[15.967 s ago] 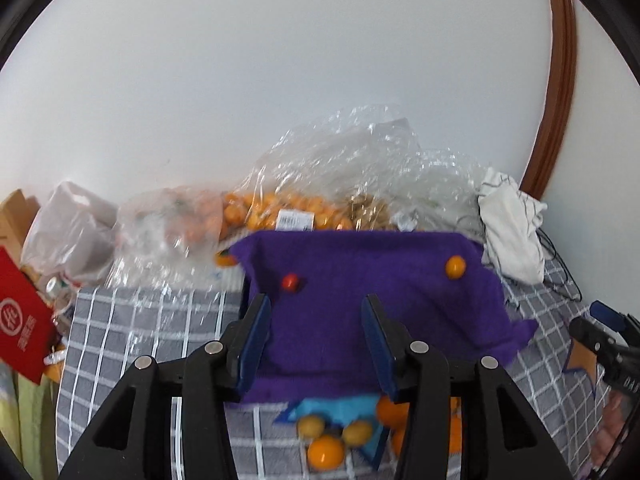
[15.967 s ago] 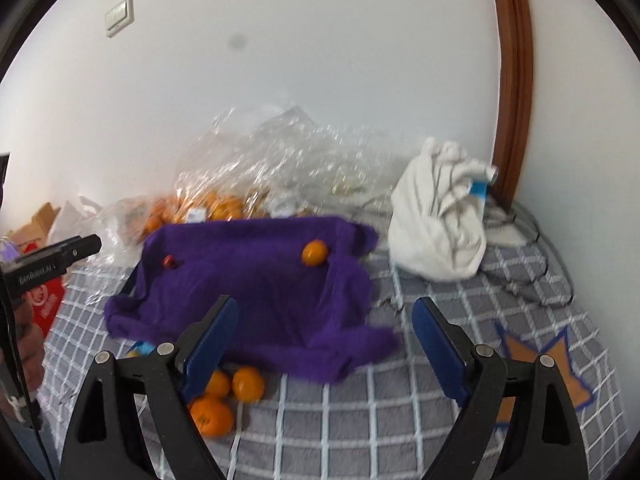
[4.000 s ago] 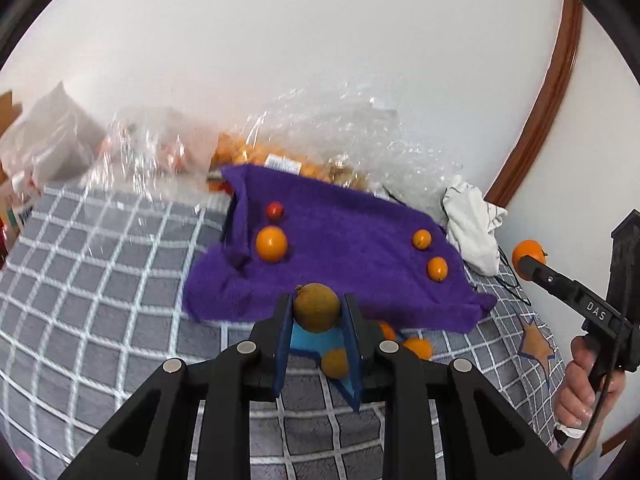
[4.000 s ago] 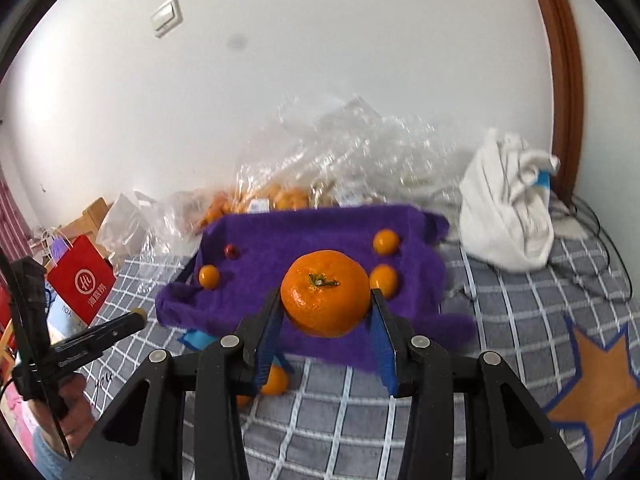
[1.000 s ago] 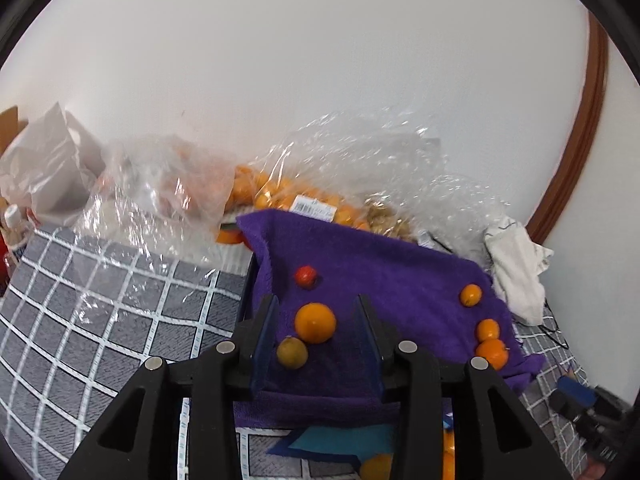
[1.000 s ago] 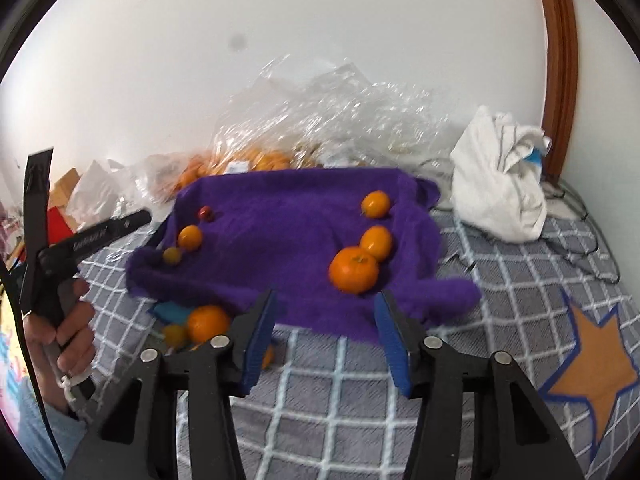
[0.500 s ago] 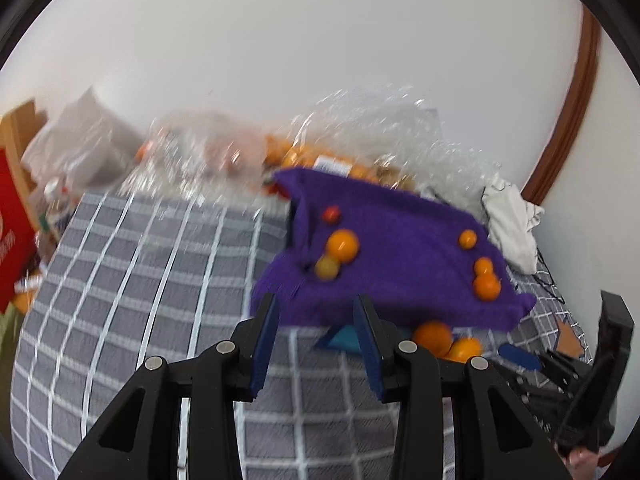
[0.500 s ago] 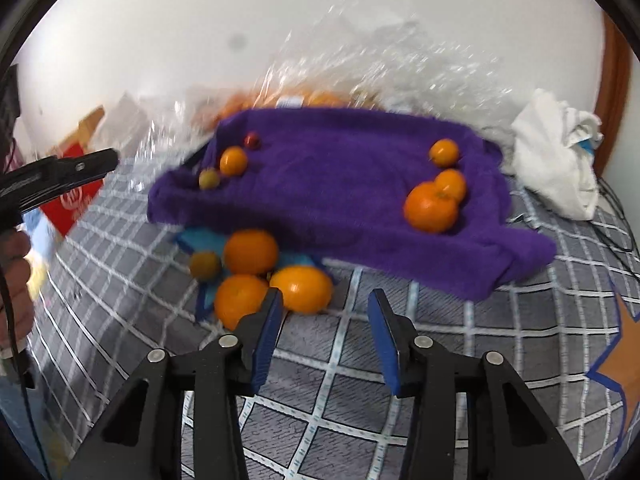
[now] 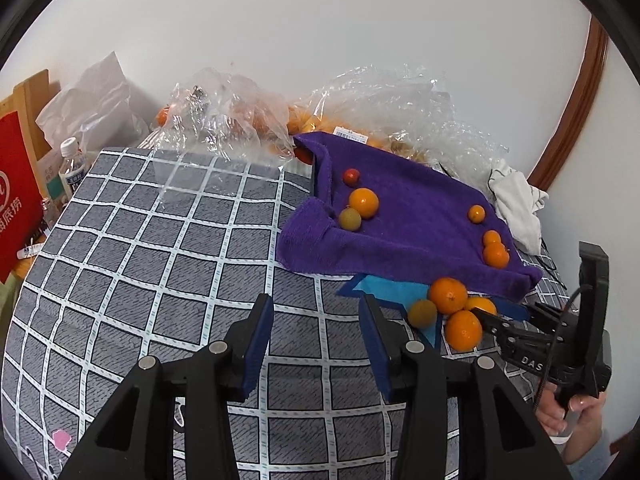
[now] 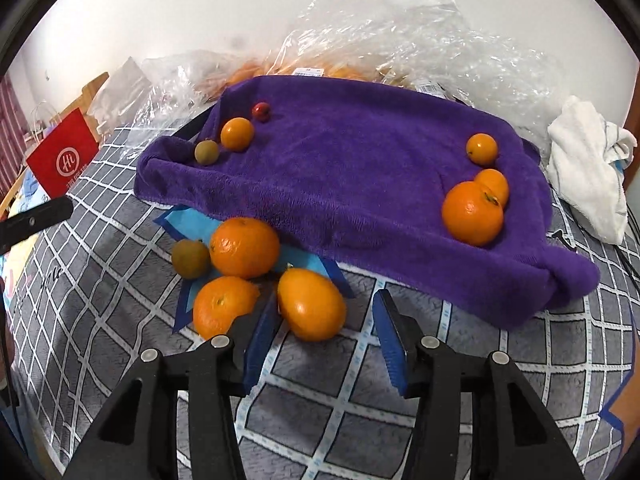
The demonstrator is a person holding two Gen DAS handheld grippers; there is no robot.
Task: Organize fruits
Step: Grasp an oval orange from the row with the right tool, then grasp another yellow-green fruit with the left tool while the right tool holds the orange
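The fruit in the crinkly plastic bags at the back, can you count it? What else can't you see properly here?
- Fruit in the plastic bags: both views, crumpled glare-covered film blurs it into orange patches; no count possible.
- Blue star patch: right wrist view, purple towel and loose oranges cover most of it.
- Label on a bag: left wrist view, print too small.
- Red bag: left wrist view, cut off by the picture edge.

A red paper bag (image 9: 12, 196) stands at the left edge beside a clear water bottle (image 9: 74, 168). A crumpled white cloth (image 10: 588, 168) lies at the right by a brown wooden door frame (image 9: 576, 96). A white wall (image 9: 320, 40) rises behind.
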